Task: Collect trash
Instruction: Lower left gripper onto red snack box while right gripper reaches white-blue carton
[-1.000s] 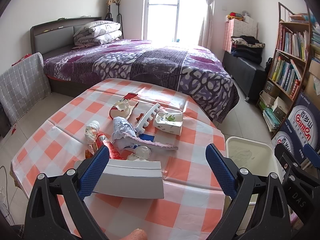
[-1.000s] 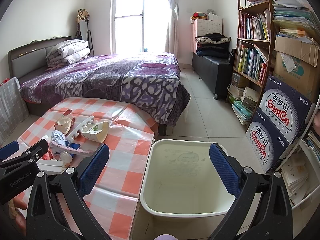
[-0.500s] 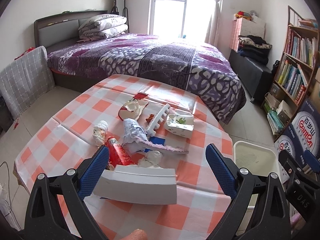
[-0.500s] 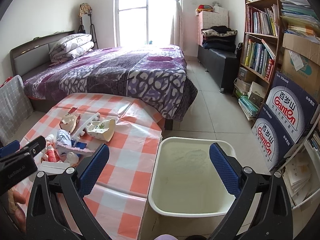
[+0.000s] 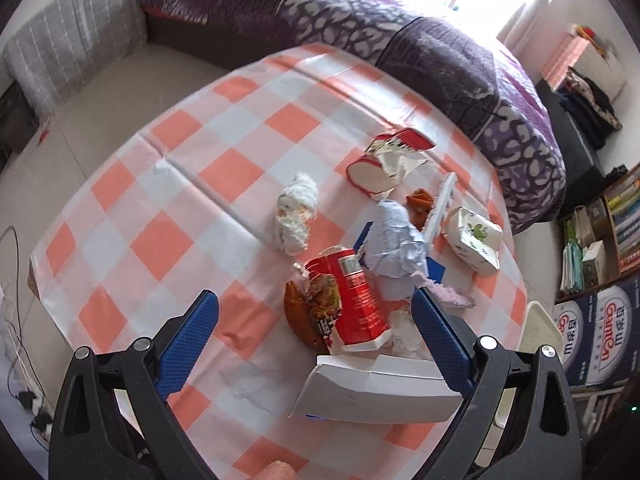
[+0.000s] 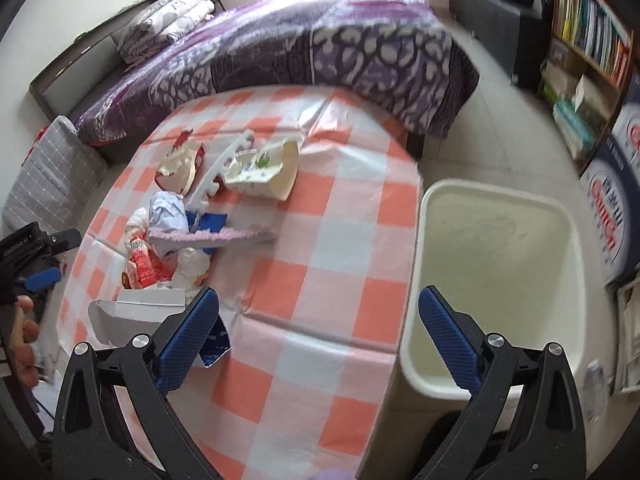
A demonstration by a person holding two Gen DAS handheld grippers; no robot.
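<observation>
A pile of trash lies on the orange-checked table (image 5: 180,184): a red can (image 5: 358,300), a brown snack wrapper (image 5: 306,312), crumpled blue paper (image 5: 396,248), a white tissue wad (image 5: 294,216), a torn red-and-white carton (image 5: 384,164), a green-printed carton (image 5: 476,240) and a flat white box (image 5: 376,390). My left gripper (image 5: 316,344) is open and empty, above the near end of the pile. My right gripper (image 6: 320,344) is open and empty, above the table edge beside the cream bin (image 6: 496,292). The pile shows in the right wrist view, with the red can (image 6: 142,262).
A bed with a purple cover (image 5: 360,24) stands behind the table. A bookshelf (image 6: 588,40) and blue printed boxes (image 6: 612,208) line the right wall. A grey checked cushion (image 5: 76,52) sits at the left. The left gripper body (image 6: 28,252) shows at the left edge.
Both grippers have tilted down and moved over the table, so the trash pile now looks closer. Both stay open and empty.
</observation>
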